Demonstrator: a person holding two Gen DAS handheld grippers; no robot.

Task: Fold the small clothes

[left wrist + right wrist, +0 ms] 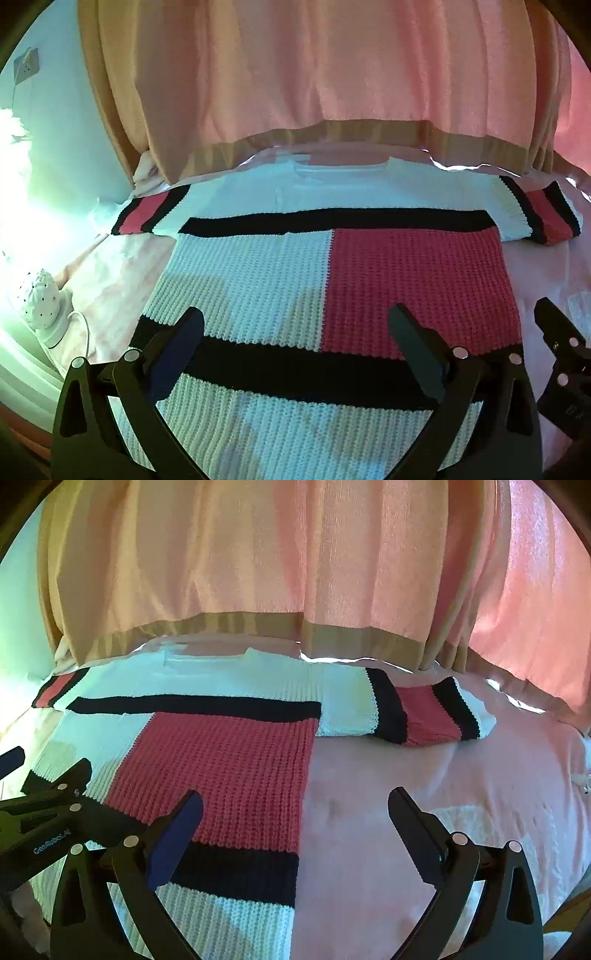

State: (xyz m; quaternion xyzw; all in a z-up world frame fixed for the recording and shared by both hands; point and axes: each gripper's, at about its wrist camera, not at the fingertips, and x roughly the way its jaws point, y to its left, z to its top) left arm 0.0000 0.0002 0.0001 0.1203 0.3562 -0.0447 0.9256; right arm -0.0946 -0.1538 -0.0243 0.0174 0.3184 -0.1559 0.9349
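Observation:
A knitted sweater [295, 266] in white, red and black blocks lies flat on the pink bed, neck toward the curtain, both sleeves stretched out sideways. My left gripper [295, 332] hovers open above the sweater's lower body, over the black band, with nothing between its fingers. My right gripper [295, 812] is open too, above the sweater's right side edge [306, 775], its left finger over the red block and its right finger over bare sheet. The right sleeve [424, 712] lies ahead of it. Each gripper shows at the edge of the other's view, the right gripper [554, 343] and the left gripper [55, 797].
A pink curtain with a tan hem [332, 140] hangs just behind the bed. The pink sheet [443, 794] spreads bare to the right of the sweater. A white dotted bundle [40, 299] sits at the bed's left edge by the pale wall [55, 147].

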